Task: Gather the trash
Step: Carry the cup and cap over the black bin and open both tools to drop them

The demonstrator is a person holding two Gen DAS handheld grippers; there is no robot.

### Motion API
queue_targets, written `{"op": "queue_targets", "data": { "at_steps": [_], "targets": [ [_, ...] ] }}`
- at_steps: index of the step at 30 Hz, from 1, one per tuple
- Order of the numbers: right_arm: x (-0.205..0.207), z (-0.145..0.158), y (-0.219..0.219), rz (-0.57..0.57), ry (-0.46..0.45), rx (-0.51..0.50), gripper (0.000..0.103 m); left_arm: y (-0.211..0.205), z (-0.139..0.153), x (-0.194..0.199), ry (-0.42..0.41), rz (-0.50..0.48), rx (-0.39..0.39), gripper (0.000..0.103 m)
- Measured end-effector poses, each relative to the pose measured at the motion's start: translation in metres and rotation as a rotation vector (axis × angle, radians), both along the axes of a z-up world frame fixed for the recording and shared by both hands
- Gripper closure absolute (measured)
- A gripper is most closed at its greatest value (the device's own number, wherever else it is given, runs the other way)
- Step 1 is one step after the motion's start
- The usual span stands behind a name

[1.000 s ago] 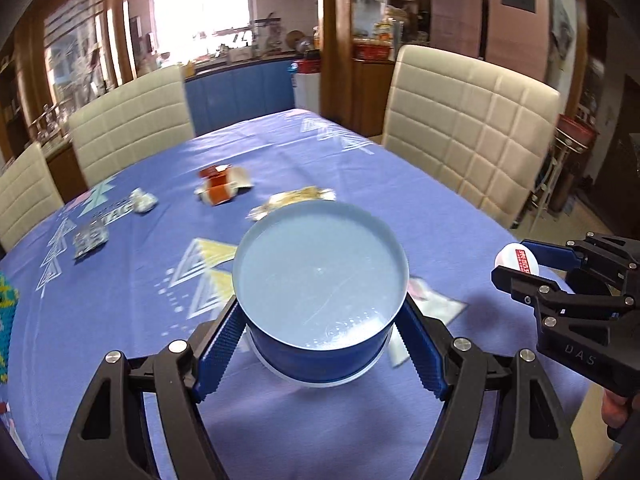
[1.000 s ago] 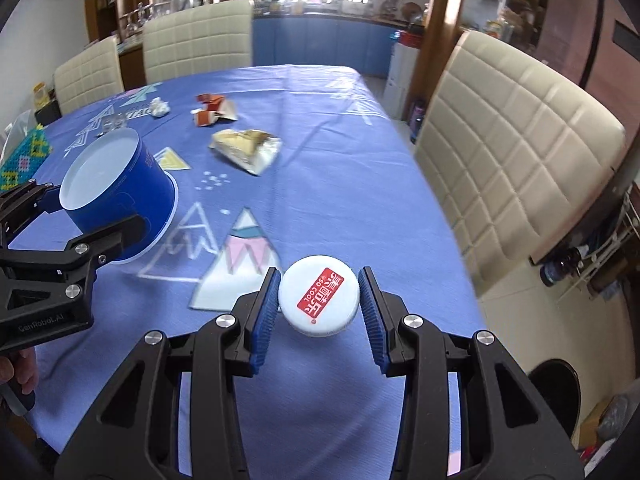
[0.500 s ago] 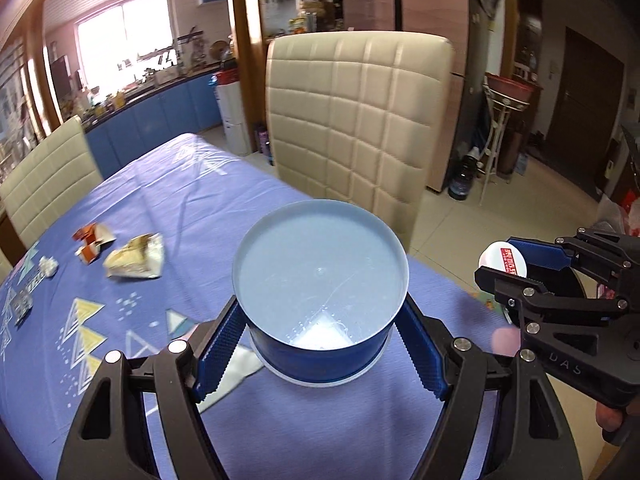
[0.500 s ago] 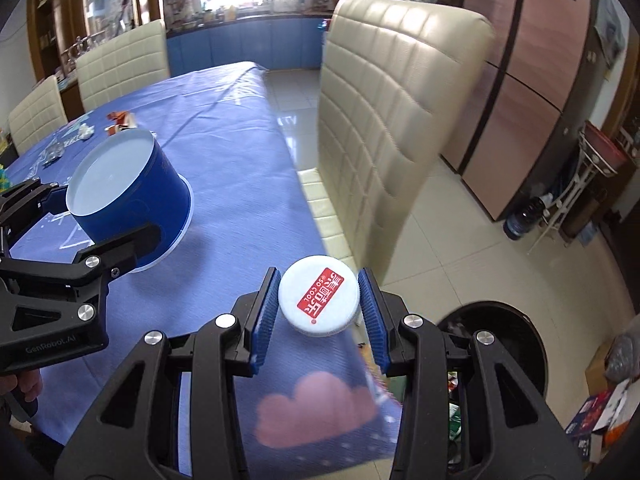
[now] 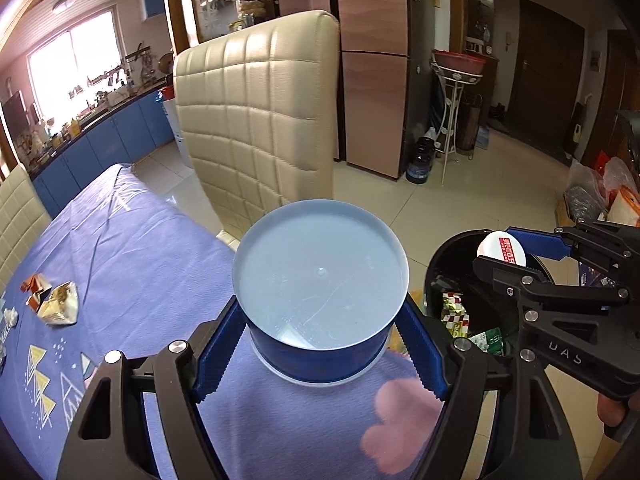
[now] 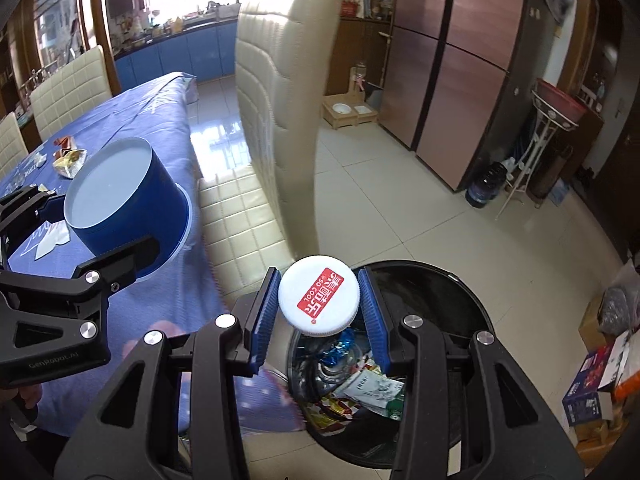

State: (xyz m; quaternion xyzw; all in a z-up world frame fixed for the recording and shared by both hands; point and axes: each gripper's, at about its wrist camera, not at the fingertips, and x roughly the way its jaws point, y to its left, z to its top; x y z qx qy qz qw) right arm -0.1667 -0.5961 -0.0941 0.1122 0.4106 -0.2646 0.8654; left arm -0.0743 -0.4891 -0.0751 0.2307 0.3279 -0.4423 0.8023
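My left gripper is shut on a blue round tub with a pale bottom facing the camera, held over the table's near corner; the tub also shows in the right wrist view. My right gripper is shut on a white bottle cap with red print, held above the open black trash bin. The bin holds several wrappers. The cap shows over the bin in the left wrist view. Crumpled wrappers and a red scrap lie on the blue tablecloth.
A cream padded chair stands at the table edge, left of the bin. A copper fridge and a white plant stand are behind. Boxes and bags lie on the tiled floor right of the bin.
Both grippers have swung right, away from the table middle toward the floor side. The cap now hangs over the open bin, and the tub is at the table corner.
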Motion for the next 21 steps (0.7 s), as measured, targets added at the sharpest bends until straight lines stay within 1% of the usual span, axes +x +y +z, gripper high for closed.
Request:
{"op": "queue_targets", "data": {
  "at_steps": [10,12,13,15,17,19,21],
  "targets": [
    [-0.019,-0.021,-0.034,-0.063,0.015,0.023,0.061,-0.038,-0.009,-0.016,0.006,-0.033,0.023,0.029],
    [-0.023,-0.024,-0.039,-0.071,0.009,0.031,0.053,-0.044,-0.011,-0.018,0.006,-0.036,0.026,0.029],
    [-0.024,-0.024,-0.040,-0.075,0.004,0.025,0.045,-0.048,-0.012,-0.019,0.007,-0.039,0.031,0.029],
    [-0.027,-0.025,-0.042,-0.093,0.009,-0.017,0.035,-0.053,-0.014,-0.022,0.003,-0.046,0.040,0.029],
    [-0.030,-0.026,-0.041,-0.120,0.014,-0.062,0.015,-0.058,-0.015,-0.024,0.002,-0.052,0.044,0.029],
    [-0.033,-0.027,-0.041,-0.137,0.022,-0.105,0.013,-0.064,-0.016,-0.027,0.004,-0.057,0.046,0.029],
    [-0.037,-0.028,-0.046,-0.158,0.032,-0.127,0.013,-0.069,-0.018,-0.030,0.002,-0.065,0.049,0.029]
  ]
}}
